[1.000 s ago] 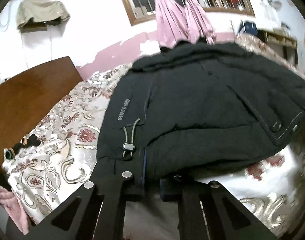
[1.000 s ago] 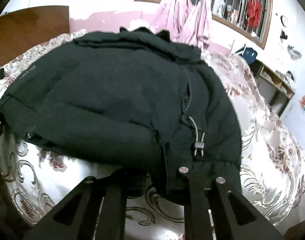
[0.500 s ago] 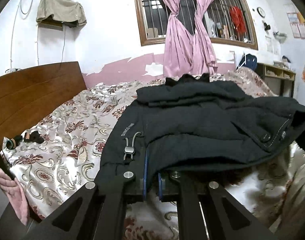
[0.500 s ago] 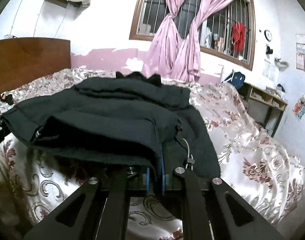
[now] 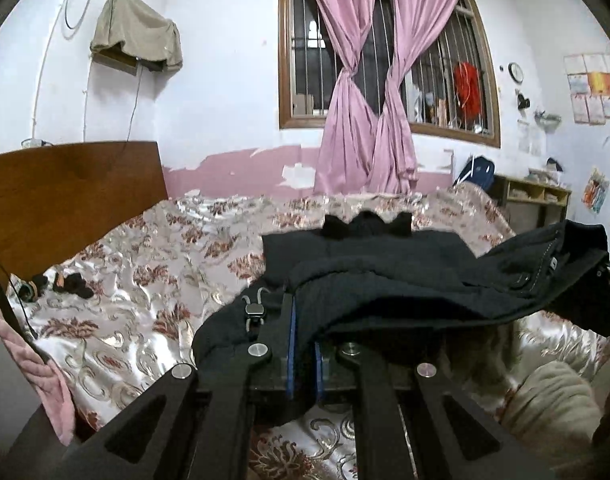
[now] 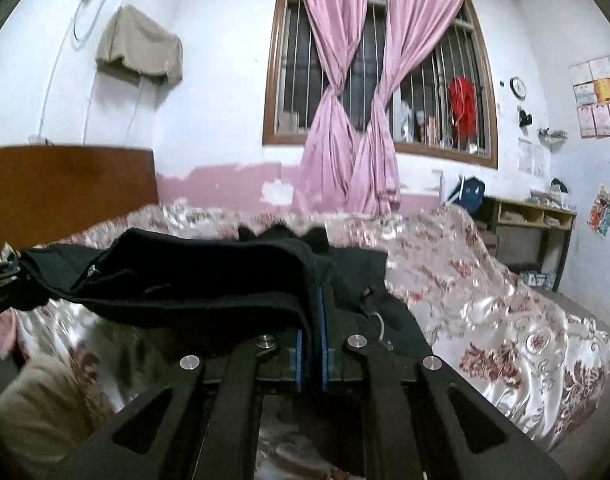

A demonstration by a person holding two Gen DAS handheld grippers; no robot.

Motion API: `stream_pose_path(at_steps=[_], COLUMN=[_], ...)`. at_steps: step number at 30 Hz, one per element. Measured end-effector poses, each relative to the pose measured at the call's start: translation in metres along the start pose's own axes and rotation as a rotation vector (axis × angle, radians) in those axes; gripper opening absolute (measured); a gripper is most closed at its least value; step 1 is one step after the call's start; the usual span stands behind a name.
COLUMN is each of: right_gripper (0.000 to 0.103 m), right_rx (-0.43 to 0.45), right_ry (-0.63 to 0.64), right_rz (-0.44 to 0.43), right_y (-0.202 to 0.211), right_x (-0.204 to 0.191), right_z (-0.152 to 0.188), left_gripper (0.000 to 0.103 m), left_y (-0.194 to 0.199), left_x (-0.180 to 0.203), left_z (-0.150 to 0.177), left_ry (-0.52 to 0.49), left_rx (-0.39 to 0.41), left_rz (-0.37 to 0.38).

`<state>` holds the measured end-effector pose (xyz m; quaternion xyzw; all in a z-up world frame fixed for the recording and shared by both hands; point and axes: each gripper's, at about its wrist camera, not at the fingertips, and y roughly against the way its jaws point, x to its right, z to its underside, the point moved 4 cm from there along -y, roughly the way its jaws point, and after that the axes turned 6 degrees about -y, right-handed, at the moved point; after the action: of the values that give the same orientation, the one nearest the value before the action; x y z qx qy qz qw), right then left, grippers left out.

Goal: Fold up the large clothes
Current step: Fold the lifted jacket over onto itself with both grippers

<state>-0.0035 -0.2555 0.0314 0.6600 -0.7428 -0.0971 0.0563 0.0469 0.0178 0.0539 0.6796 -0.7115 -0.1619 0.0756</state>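
One black jacket (image 5: pixel 405 280) and two grippers, the left gripper (image 5: pixel 303 344) and the right gripper (image 6: pixel 311 344). One bed (image 5: pixel 145 264), one window (image 5: pixel 385 52) with two pink curtains (image 5: pixel 345 92). One wall clock (image 5: pixel 515 72), upper right.

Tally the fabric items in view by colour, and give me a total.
Black: 1, the black padded jacket pinched at its hem by the left gripper and the right gripper
Pink: 2, the pink knotted curtains
Beige: 1, the beige cloth cover on the wall shelf
Floral: 1, the floral satin bedspread
Total: 5
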Motion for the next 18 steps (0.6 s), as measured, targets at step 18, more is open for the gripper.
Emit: stream_pose_path(at_steps=[18], right_gripper=[0.005], right_rx=[0.025], right_ry=[-0.101], right_rz=[-0.113], right_y=[-0.024], right_x=[0.004], right_z=[-0.050], left_gripper=[0.007], left_y=[-0.031], left_x=[-0.007], left_z=[-0.055], left_ry=[-0.072], left_rx=[0.046], left_rz=[0.016])
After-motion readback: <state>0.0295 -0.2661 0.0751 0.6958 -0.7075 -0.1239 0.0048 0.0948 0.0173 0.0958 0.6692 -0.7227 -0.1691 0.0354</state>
